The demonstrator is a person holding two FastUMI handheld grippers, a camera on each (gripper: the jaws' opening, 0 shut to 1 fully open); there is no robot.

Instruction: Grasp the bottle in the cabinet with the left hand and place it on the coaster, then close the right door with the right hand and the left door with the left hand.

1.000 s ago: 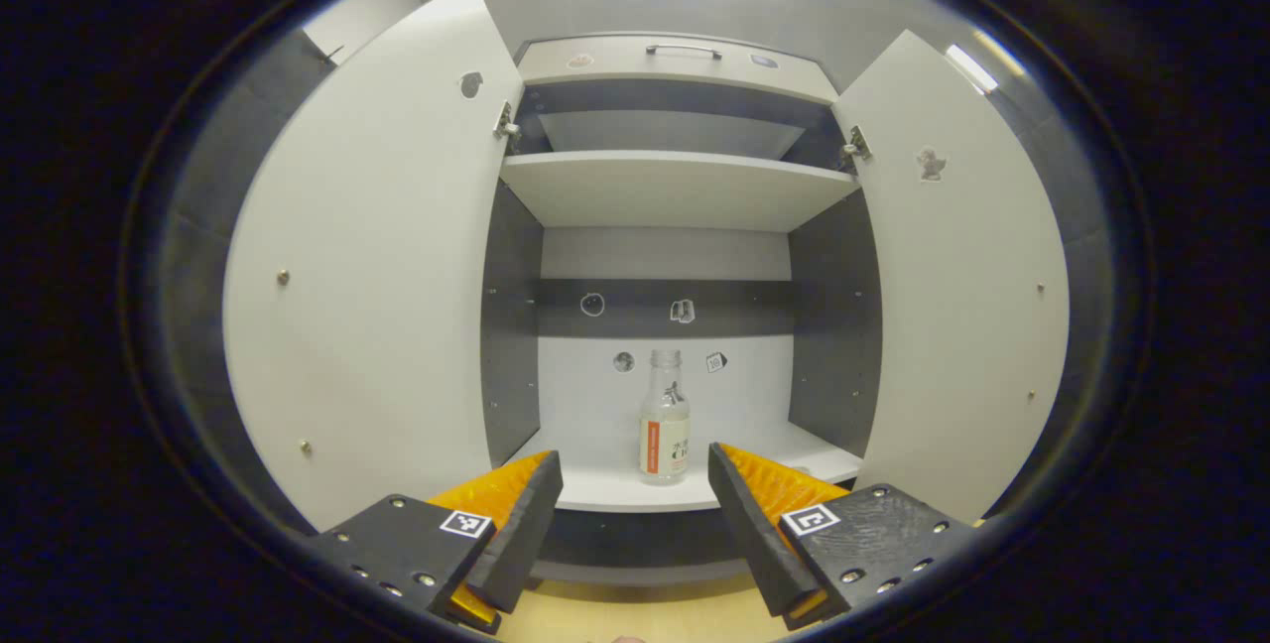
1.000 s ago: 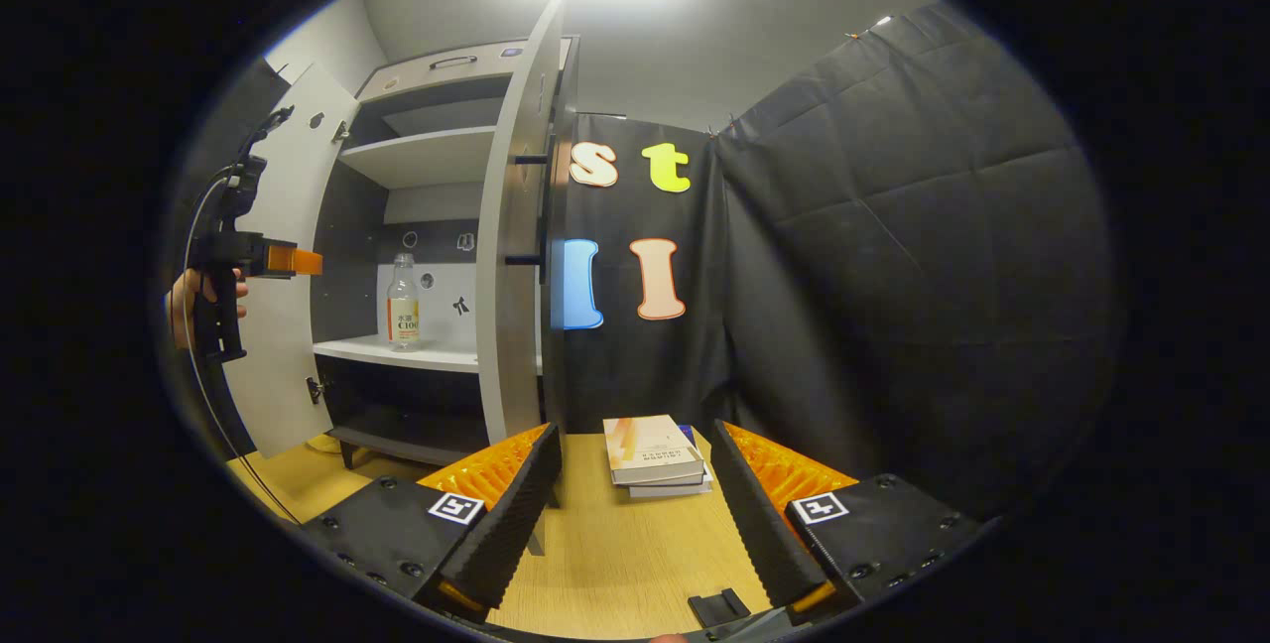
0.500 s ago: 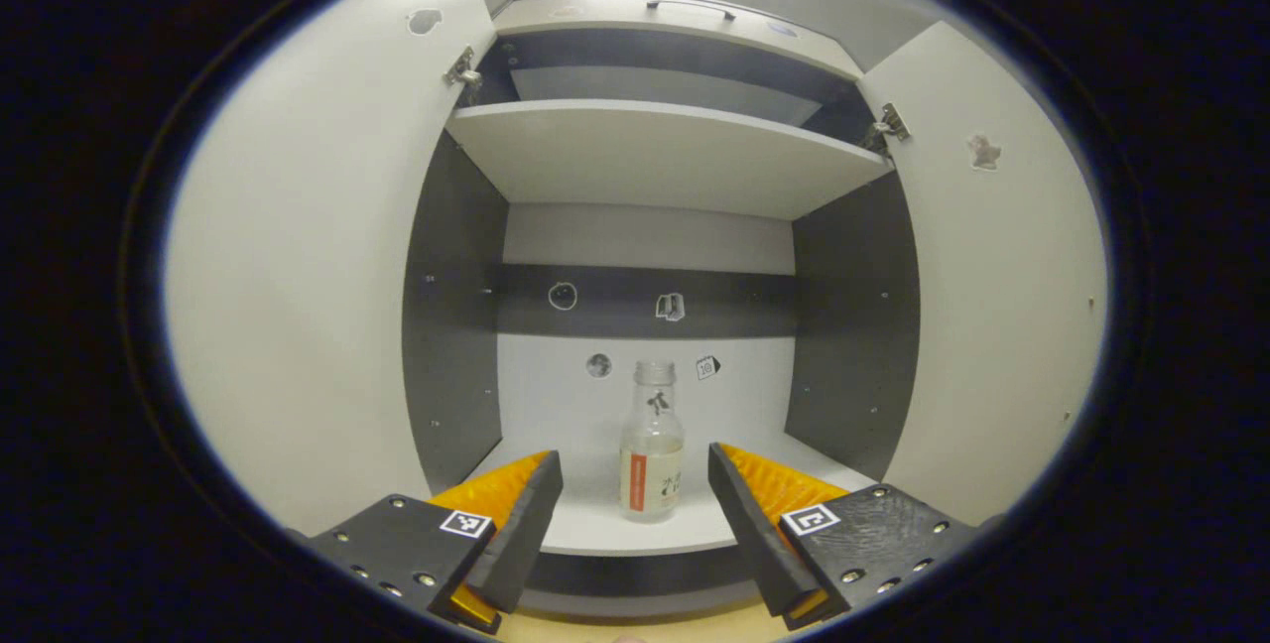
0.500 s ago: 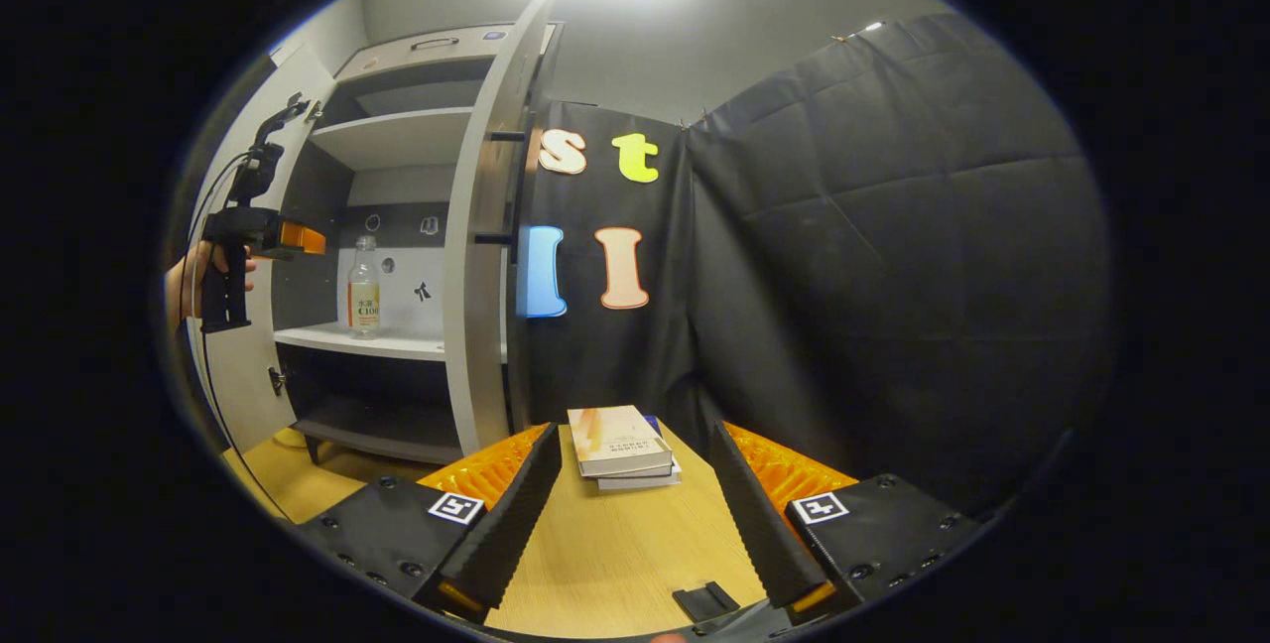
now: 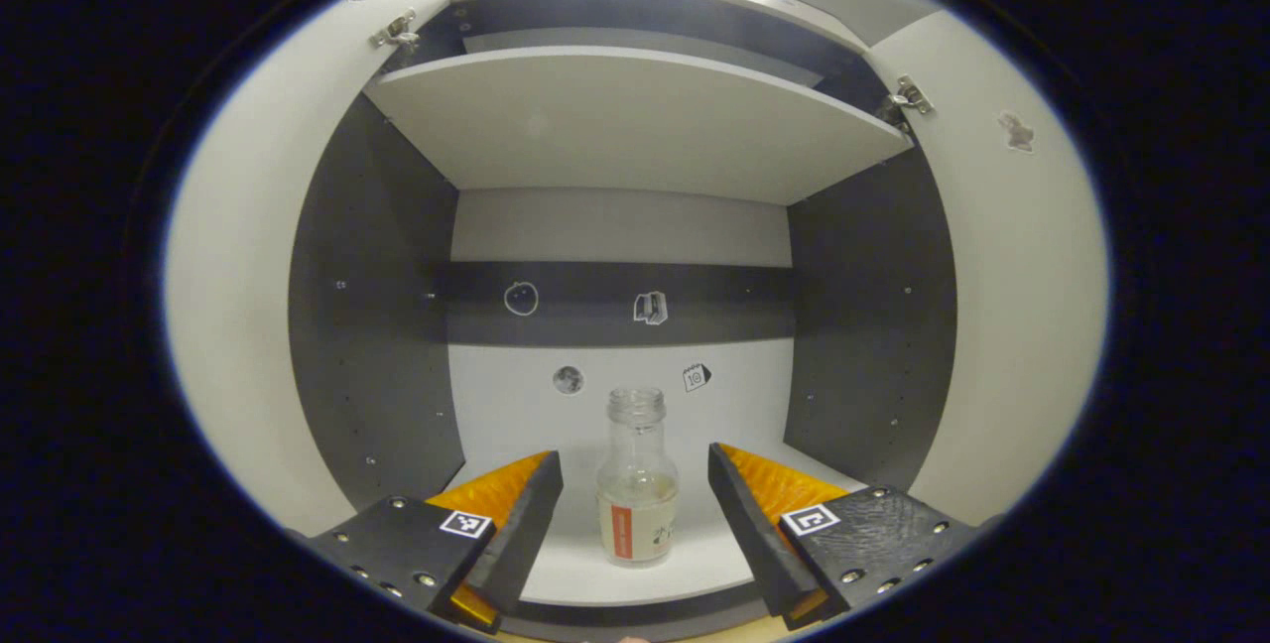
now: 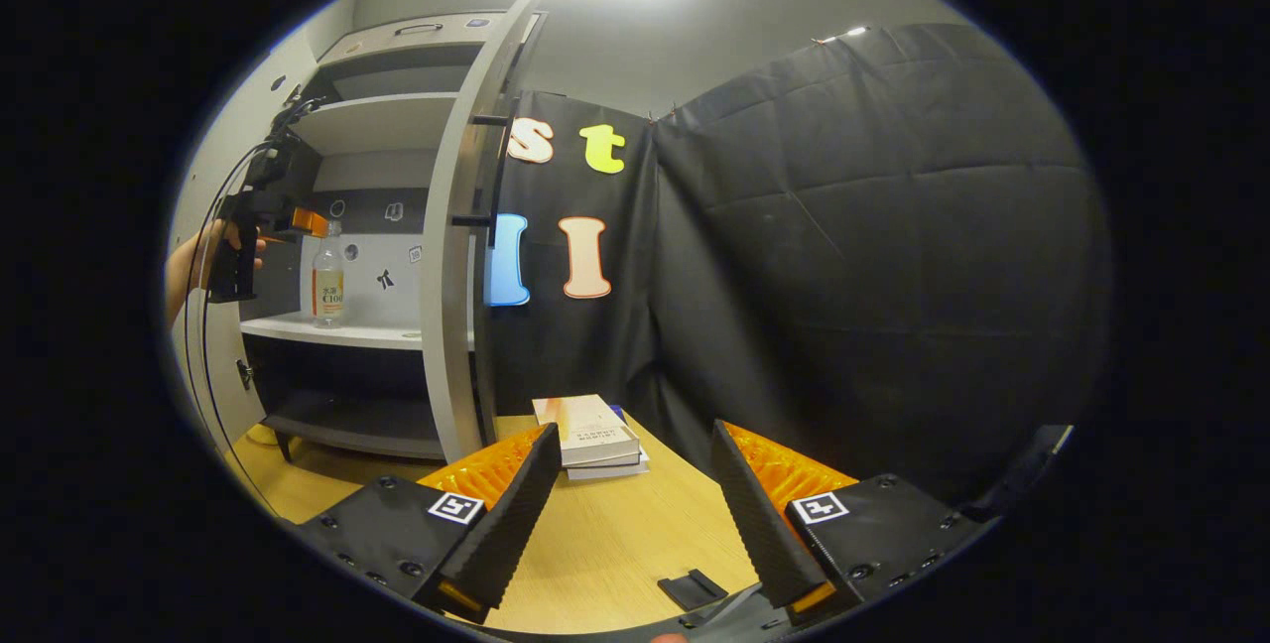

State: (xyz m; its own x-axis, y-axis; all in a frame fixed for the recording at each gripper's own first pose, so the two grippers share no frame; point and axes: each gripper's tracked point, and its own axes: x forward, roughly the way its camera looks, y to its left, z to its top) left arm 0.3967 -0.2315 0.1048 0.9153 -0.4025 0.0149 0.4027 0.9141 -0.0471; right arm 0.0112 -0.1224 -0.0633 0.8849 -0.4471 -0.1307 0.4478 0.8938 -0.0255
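In the left gripper view, the bottle (image 5: 637, 479) stands upright on the white lower shelf (image 5: 635, 578) of the cabinet, close to the shelf's front edge and about midway between the two dark side walls. It is clear glass with a threaded, uncapped mouth, a short neck and a pale label with an orange strip down one side. The left gripper (image 5: 635, 514) has its jaws spread wide, one finger on either side of the bottle; a gap shows on both sides, so neither finger touches the glass. The left door (image 5: 238, 306) and right door (image 5: 1012, 306) both stand swung open at the view's sides. Small stickers dot the back panel above the bottle.

In the right gripper view, the right gripper (image 6: 635, 514) is also wide apart and holds nothing, poised over the wooden desk (image 6: 615, 544). A stack of books (image 6: 590, 437) lies on the desk beyond its fingers, near the foot of the open right door (image 6: 451, 256). Far off at the view's left, the bottle (image 6: 327, 278) stands on the cabinet shelf near its front edge, and a hand (image 6: 198, 261) holds the left gripper (image 6: 308, 223) level with the bottle's neck, its tips just beside the glass.
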